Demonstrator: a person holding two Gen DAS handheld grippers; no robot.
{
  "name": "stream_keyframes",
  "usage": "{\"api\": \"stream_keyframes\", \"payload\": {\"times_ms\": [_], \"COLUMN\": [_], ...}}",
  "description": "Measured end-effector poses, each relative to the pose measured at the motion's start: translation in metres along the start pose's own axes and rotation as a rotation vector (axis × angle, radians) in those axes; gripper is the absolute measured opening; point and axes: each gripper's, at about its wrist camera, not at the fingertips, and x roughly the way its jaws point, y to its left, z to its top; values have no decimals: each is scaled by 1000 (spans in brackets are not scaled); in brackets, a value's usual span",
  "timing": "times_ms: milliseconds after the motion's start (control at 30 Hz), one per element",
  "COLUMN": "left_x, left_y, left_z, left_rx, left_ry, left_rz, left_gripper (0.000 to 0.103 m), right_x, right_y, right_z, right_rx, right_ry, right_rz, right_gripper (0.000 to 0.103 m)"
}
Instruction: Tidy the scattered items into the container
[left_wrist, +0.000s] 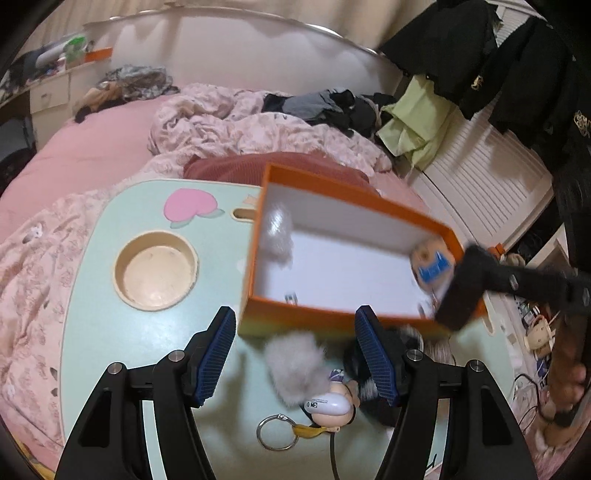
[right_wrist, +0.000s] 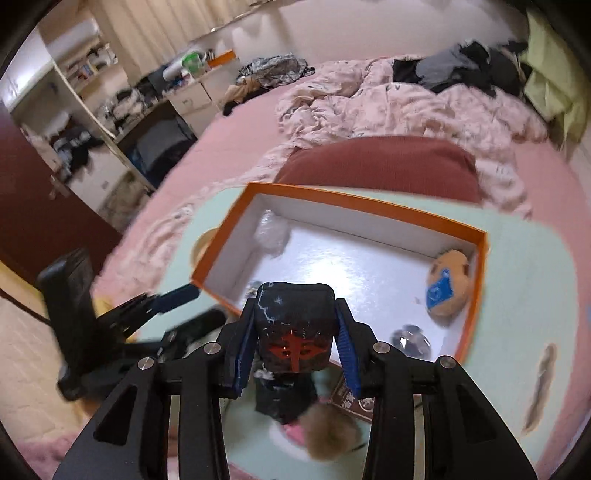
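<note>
An orange box (left_wrist: 258, 243) with a white inside stands on the mint-green lap table (left_wrist: 110, 314). In it lie a white pompom (left_wrist: 277, 232) and a tan plush with a blue patch (left_wrist: 432, 262). My left gripper (left_wrist: 295, 350) is open above a grey pompom (left_wrist: 295, 365), a small figure keychain (left_wrist: 328, 404) and its key ring (left_wrist: 275, 432) on the table. My right gripper (right_wrist: 295, 332) is shut on a black cube (right_wrist: 293, 328) with a red sign, over the box's near edge (right_wrist: 214, 288). A brown pompom (right_wrist: 328, 432) hangs blurred below the cube.
The table has a round cup recess (left_wrist: 155, 269) at its left. A shiny small item (right_wrist: 410, 339) lies in the box's near corner. A brown card (right_wrist: 351, 398) lies on the table. The table rests on a pink bed with a rumpled quilt (left_wrist: 240, 125) and a red cushion (right_wrist: 388, 166).
</note>
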Motion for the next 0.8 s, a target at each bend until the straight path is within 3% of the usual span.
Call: {"api": "stream_keyframes", "payload": {"times_ms": [233, 367, 533, 800], "left_x": [11, 14, 20, 33], "left_y": [-11, -21, -24, -17], "left_z": [-4, -6, -8, -6], "left_rx": [35, 67, 67, 32], "left_ry": [41, 49, 68, 88], "left_rz": [8, 3, 1, 39], "left_gripper": [67, 67, 67, 67], "right_x": [-36, -38, -6, 24], "right_y": [3, 10, -2, -34], "right_z": [-25, -53, -71, -30], "right_rx": [36, 12, 35, 91], "right_ry": [-172, -70, 5, -16], "right_rz": [119, 239, 156, 88], "right_gripper": [41, 41, 41, 41]}}
